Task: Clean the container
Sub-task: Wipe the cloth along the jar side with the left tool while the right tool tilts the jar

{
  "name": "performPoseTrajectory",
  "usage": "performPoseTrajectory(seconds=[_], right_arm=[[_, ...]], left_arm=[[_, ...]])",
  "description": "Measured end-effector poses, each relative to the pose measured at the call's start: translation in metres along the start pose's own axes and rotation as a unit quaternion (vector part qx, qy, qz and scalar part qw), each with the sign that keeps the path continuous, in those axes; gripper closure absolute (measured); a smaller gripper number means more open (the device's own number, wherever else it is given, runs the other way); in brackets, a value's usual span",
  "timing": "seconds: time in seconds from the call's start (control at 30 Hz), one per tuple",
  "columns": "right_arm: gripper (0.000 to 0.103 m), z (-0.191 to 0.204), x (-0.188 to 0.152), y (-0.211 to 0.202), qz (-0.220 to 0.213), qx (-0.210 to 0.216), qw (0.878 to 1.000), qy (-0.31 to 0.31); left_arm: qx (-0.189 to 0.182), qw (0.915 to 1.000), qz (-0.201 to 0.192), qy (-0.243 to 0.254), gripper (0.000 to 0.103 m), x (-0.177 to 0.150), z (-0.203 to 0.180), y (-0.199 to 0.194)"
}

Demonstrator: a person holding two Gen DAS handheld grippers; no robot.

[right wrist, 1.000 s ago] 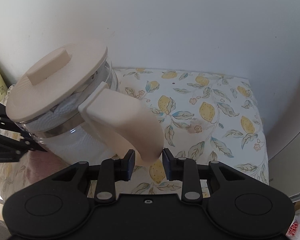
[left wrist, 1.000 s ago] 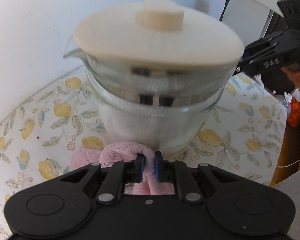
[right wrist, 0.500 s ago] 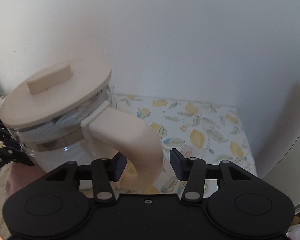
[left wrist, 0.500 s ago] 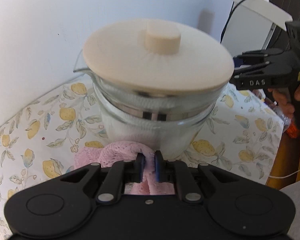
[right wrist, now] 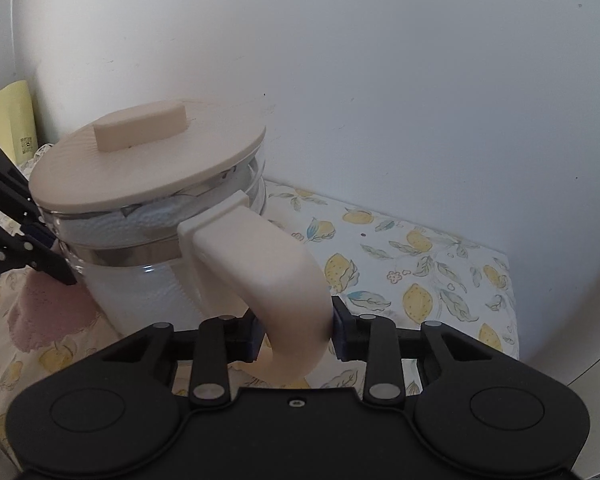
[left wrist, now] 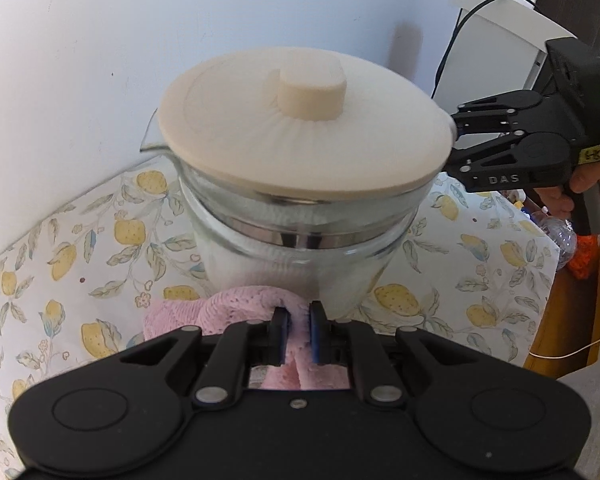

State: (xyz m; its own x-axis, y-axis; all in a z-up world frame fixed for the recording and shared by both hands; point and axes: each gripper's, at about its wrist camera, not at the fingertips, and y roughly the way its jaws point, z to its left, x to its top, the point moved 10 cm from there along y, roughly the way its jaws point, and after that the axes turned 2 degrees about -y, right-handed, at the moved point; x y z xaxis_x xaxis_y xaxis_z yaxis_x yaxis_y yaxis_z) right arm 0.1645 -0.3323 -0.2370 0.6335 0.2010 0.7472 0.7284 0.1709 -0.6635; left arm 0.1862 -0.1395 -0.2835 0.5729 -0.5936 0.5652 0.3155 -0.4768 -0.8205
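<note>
1 lemon-print tablecloth (right wrist: 420, 248) by the wall | 1 glass container (left wrist: 296, 264) on it, cream lid, seemingly white paper inside | 1 pink cloth (left wrist: 204, 308) pinched by left gripper (left wrist: 298, 334) | right gripper (right wrist: 296, 334) closing on cream handle (right wrist: 268, 264)

Only clear text: "DAS", white caps, on the lower linkage arm of the right gripper (left wrist: 454, 130), seen at 3 o'clock in left wrist view. Small yellow tag (left wrist: 593, 155) on that gripper's body just right of it has dark marks, too small to read. In right wrist view, yellow box (right wrist: 10, 120) at 9 o'clock carries a QR-type code and a round logo, not legible.
</note>
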Motion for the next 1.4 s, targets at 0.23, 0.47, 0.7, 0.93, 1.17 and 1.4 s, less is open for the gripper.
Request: performPoseTrajectory(seconds=[0.23, 0.47, 0.7, 0.93, 1.17, 1.4], right_arm=[[0.065, 0.002, -0.002, -0.005, 0.014, 0.007, 1.000, 0.019], [0.065, 0.007, -0.004, -0.014, 0.036, 0.015, 0.999, 0.037], [0.065, 0.016, -0.012, -0.013, 0.049, 0.024, 0.998, 0.024], [0.065, 0.017, -0.020, -0.006, 0.065, 0.029, 0.997, 0.020], [0.066, 0.018, -0.026, -0.009, 0.069, 0.046, 0.996, 0.026], [0.065, 0.018, -0.029, -0.009, 0.078, 0.052, 0.995, 0.029]], left_arm=[[0.005, 1.0000, -0.004, -0.003, 0.094, 0.001, 0.004, 0.012], [-0.005, 0.9998, 0.008, -0.017, 0.094, -0.007, 0.001, 0.037], [0.002, 0.9993, 0.026, -0.028, 0.094, -0.020, 0.002, 0.063], [0.025, 0.9983, 0.040, 0.033, 0.051, -0.027, -0.005, 0.055], [0.080, 0.9870, 0.026, 0.137, 0.047, -0.029, -0.002, 0.028], [0.078, 0.9837, 0.046, 0.156, 0.047, -0.020, 0.020, 0.046]])
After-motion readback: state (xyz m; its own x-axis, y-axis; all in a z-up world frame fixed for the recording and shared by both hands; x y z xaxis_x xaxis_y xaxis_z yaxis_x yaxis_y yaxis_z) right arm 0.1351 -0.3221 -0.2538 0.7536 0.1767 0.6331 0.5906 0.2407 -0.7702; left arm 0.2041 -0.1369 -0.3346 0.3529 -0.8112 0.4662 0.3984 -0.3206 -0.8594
